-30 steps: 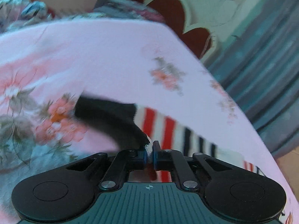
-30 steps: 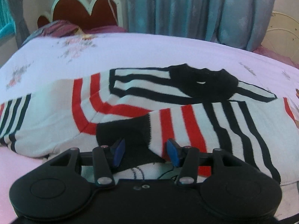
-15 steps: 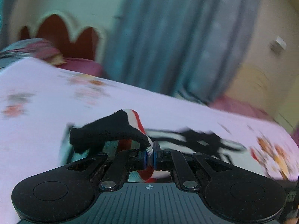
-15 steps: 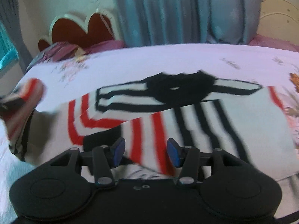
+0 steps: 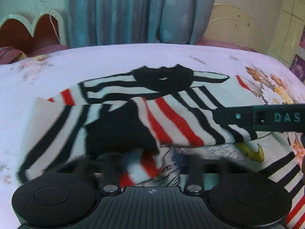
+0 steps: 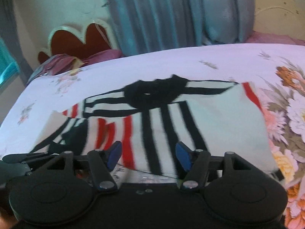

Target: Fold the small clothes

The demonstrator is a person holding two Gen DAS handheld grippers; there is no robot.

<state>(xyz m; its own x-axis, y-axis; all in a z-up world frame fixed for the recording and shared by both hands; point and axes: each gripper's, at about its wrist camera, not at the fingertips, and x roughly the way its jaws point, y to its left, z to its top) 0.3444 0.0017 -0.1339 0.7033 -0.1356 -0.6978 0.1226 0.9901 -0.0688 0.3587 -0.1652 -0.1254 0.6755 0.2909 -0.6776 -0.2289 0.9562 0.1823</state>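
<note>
The striped sweater (image 5: 171, 103) lies flat on the bed (image 5: 114, 57), its sleeve folded across the front. The right claw (image 6: 148, 153) has just been opening over it, holding nothing. The left claw (image 5: 152, 164), blurred, has just let go and gapes wide.

Both wrist cameras sit low and close over the near edge of the bed (image 5: 133, 55), angled down and facing the far curtain (image 6: 171, 15), and both take in the striped garment (image 5: 171, 114), the headboard (image 6: 76, 42) at far left, and the floral sheet.
</note>
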